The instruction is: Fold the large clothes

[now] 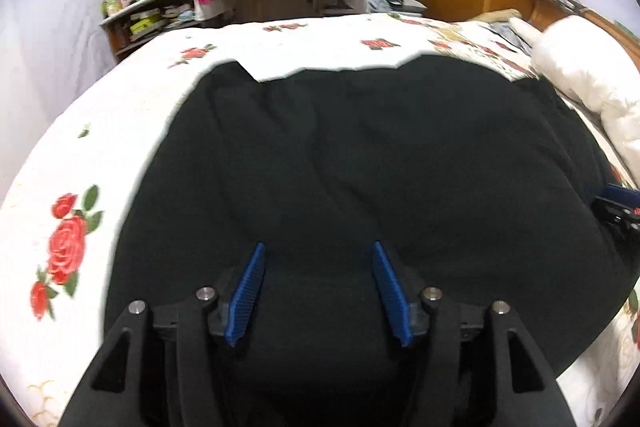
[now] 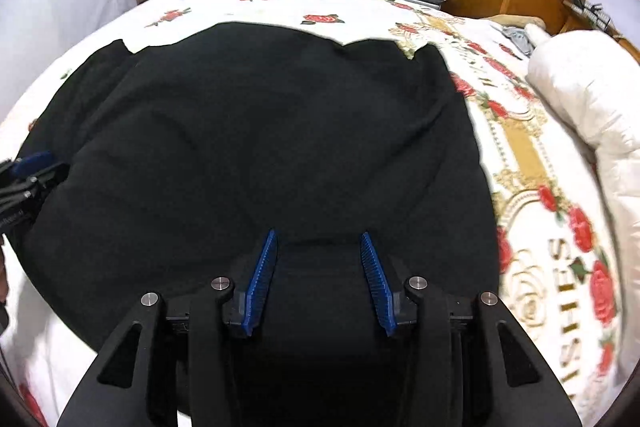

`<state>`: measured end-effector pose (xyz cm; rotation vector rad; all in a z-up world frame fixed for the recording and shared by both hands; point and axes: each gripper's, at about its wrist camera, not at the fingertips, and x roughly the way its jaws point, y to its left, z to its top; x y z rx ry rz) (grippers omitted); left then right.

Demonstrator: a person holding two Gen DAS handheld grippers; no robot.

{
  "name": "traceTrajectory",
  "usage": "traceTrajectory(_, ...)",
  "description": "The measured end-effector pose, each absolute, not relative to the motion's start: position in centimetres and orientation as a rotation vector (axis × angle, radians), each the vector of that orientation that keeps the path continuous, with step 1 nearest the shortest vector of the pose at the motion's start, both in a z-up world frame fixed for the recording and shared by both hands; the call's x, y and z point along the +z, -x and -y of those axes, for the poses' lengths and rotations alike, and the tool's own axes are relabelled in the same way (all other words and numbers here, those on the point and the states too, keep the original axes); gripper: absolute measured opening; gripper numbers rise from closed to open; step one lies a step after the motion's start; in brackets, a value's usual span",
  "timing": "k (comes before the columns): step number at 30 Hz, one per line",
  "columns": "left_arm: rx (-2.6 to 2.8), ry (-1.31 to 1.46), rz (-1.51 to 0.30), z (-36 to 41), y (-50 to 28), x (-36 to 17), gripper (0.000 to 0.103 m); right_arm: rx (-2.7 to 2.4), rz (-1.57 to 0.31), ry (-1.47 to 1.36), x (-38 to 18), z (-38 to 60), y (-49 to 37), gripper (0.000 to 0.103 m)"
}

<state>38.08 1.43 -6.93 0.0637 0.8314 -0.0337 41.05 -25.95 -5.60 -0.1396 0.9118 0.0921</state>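
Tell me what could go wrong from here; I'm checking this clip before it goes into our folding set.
1. Both claws, the left claw and the right claw, stand apart over the black garment; closing now may pinch only its top layer, or the rose bedsheet too.
2. The garment's far edge is uneven, so a fold could come out crooked.
3. The white duvet lies beside it and may snag a sideways fold.
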Motion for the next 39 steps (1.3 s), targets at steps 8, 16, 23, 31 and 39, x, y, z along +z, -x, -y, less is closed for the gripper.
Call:
traceTrajectory(8,0.054,-0.075,-0.844,-5.5,-38.0,-8.6,0.058,0.098,-0.909,0.097,-7.3,29.0,-39.6,0.050)
traceTrajectory(16,0.134,0.002,-0.834,-9.8,-39.3,-6.1,0.055,0.021,-0.886,0.074,-4.4,31.6,-40.3,0.056)
traceTrajectory(23,0.102,0.038,-0.894,-13.5,-42.0,-8.2,0.081,0.052,-0.975,-0.105,-6.4,37.5,-43.3,0.081)
traceTrajectory(31,0.041,0.136,-0.936,-14.3,-44.2,-11.5,0.093,0.136,-1.090,-0.281,-10.4,39.9,-46.6,0.102)
traceTrajectory(39,-0.095,0.268,-1.009,-15.4,-46.4,-12.6,0.096,0.246,-1.134,-0.353,-11.9,39.9,-48.7,0.102)
